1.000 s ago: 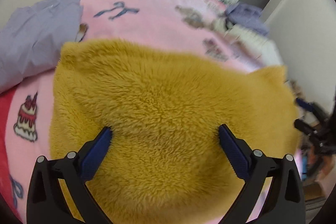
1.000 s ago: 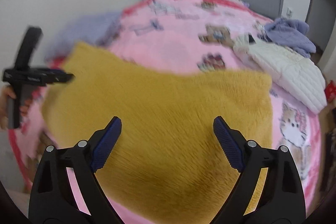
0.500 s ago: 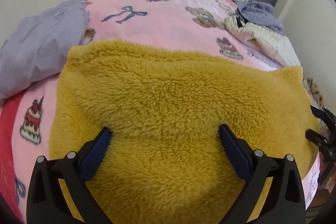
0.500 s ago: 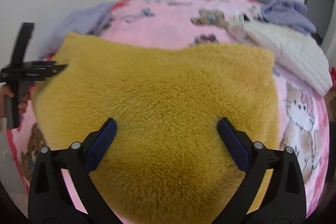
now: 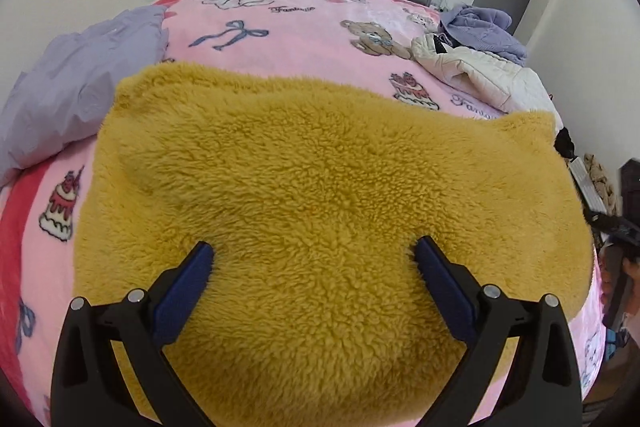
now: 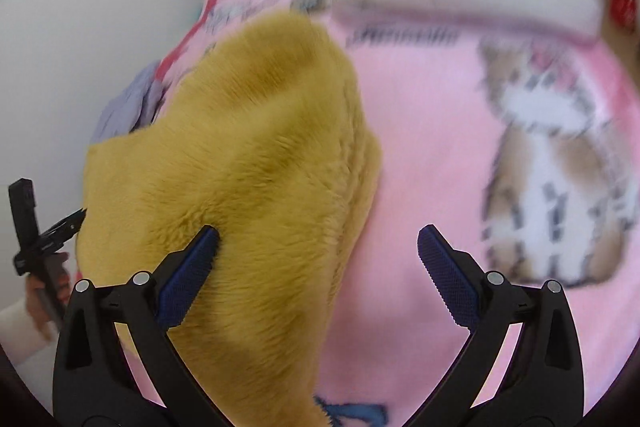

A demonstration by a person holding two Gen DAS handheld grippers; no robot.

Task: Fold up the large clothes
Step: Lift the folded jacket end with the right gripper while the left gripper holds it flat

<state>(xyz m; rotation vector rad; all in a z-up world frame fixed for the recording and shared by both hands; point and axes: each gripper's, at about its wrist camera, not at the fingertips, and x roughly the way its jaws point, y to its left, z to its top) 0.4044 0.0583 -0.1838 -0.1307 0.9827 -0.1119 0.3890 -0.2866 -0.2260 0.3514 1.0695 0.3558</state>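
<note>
Mustard-yellow fleece, a large fuzzy garment (image 5: 320, 195), lies spread flat on the pink cartoon-print blanket (image 5: 288, 39) of the bed, its long axis running from about 9 to 3 o'clock across the left wrist view. The left claw (image 5: 312, 259) hangs over the middle of it with its blue pads spread wide and nothing pinched between them; the pile fills the whole gap, so the cloth is directly ahead at 12 o'clock. The right claw (image 6: 318, 247) is also wide open and empty, and in its blurred view the garment's right-hand edge (image 6: 352, 163) runs up between the pads, slanting from about 6 toward 12 o'clock, with fleece at 9 to 11 o'clock and bare pink blanket with a printed cat (image 6: 552, 163) at 1 to 3 o'clock. That edge is the relation the next move seems to turn on: the right claw sits nearly on top of it, much nearer than the left, so it looks best placed to take the side hem, probably to carry it across toward the left for a fold. No pad presses on cloth in either view. Other clothes wait farther up the bed: a lilac piece (image 5: 80, 91) at 10 o'clock and a white quilted jacket (image 5: 488, 75) at 2 o'clock in the left view.
</note>
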